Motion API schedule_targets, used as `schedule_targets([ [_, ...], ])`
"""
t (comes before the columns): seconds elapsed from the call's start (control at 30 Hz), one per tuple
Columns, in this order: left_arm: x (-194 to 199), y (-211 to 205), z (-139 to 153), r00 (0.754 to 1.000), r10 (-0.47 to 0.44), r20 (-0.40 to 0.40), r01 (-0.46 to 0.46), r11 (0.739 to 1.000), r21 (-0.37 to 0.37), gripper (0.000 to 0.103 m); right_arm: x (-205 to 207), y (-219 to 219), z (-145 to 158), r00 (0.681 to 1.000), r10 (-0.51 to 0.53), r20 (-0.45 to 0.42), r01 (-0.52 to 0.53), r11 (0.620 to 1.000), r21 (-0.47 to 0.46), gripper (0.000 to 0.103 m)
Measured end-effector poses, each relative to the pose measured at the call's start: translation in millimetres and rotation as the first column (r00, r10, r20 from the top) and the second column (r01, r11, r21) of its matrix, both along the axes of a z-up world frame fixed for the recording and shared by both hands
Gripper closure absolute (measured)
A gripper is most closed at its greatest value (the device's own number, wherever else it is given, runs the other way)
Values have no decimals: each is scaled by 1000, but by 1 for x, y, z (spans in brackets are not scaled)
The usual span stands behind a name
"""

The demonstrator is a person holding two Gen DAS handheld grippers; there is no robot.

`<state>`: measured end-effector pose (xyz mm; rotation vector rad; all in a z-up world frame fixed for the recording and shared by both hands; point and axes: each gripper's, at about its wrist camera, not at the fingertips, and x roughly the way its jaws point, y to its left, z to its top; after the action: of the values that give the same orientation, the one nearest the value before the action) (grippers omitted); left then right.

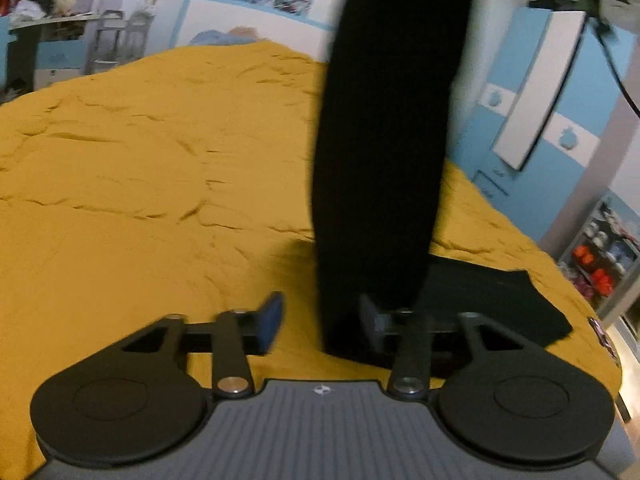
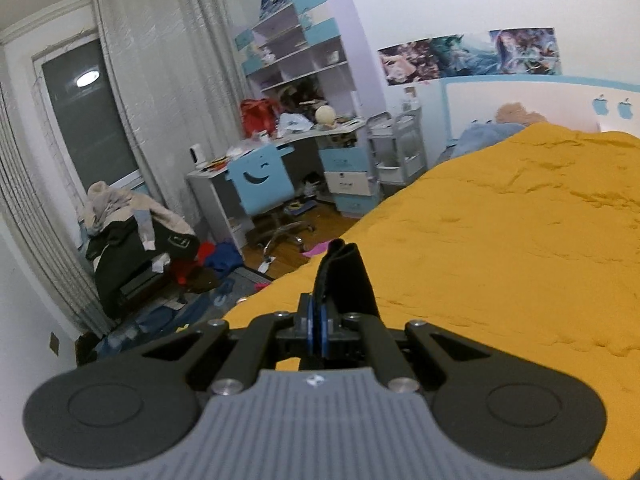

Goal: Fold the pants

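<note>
Left claw [image 1: 320,320], nearest the lens: jaws stand well apart with nothing pinched. One blue pad [image 1: 274,314] sits over bare yellow bedspread [image 1: 140,160]; the far finger lies against dark cloth, which hangs just ahead of it and is not gripped.

Pants [image 1: 384,140], black: one long panel rises from just ahead of the left claw up and out of the top of the picture, while a flat part lies on the bedspread ahead and to the right of that claw.

Right claw [image 2: 318,330]: jaws closed tight on a bunched edge of the pants [image 2: 344,276], which sticks up just beyond the pads. The claw is held over the bed's near edge; a desk [image 2: 280,148] and chair [image 2: 260,184] lie well ahead and to the left.

Handling, as judged: the cloth is soft, limp and light, with no stiffness, and drapes straight down from any single hold. It should not slip readily from rubber pads. The free claw would best take the hanging panel at an edge or hem, pinching all layers together.
</note>
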<state>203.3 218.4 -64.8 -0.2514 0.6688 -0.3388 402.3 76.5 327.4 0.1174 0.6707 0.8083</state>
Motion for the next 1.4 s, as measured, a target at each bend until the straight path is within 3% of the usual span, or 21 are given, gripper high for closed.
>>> schedule_targets([
  [0.17,1,-19,-15,999,-49,16,48,999,14,22,12,43,-4,999,-1,-40,1,1000,3,103],
  [0.33,21,-37,-30,998,58,-20,-56,994,95,17,19,60,-12,999,-2,-53,2,1000,3,103],
  [0.4,33,-35,-36,990,129,-57,-124,989,77,17,18,54,-14,999,3,-51,-3,1000,2,103],
  [0.53,49,-37,-35,984,163,-70,-165,986,-28,17,16,30,-14,999,4,-43,-3,1000,15,103],
  [0.6,58,-47,-32,983,169,-71,-171,985,-17,17,16,12,-14,999,1,-42,0,1000,27,103],
  [0.67,66,-58,-33,981,178,-74,-174,984,48,17,17,-7,-14,999,-4,-46,6,999,43,103],
  [0.7,69,-63,-35,976,203,-81,-194,976,99,26,18,-18,-14,999,-7,-50,10,999,52,103],
  [0.73,74,-65,-40,969,223,-102,-208,968,144,44,18,-31,-15,999,-11,-52,14,998,60,103],
  [0.8,78,-59,-48,958,247,-145,-226,963,150,62,16,-58,-16,999,-21,-49,24,998,64,103],
  [0.83,78,-54,-51,951,265,-158,-244,960,140,68,15,-76,-18,998,-29,-50,32,997,69,103],
  [0.9,74,-47,-53,944,289,-159,-266,952,150,68,14,-114,-25,997,-51,-63,56,995,85,103],
  [1.07,69,-55,-55,949,287,-133,-253,941,225,69,10,-234,-71,978,-149,-149,171,974,148,103],
  [1.17,66,-65,-56,952,277,-130,-233,932,276,69,0,-314,-118,943,-221,-250,273,941,199,103],
  [1.27,61,-74,-56,954,263,-143,-208,927,312,69,-17,-391,-181,881,-291,-373,392,891,228,103],
  [1.4,59,-85,-56,958,236,-165,-161,914,372,69,-52,-464,-270,766,-354,-537,522,830,198,103],
])
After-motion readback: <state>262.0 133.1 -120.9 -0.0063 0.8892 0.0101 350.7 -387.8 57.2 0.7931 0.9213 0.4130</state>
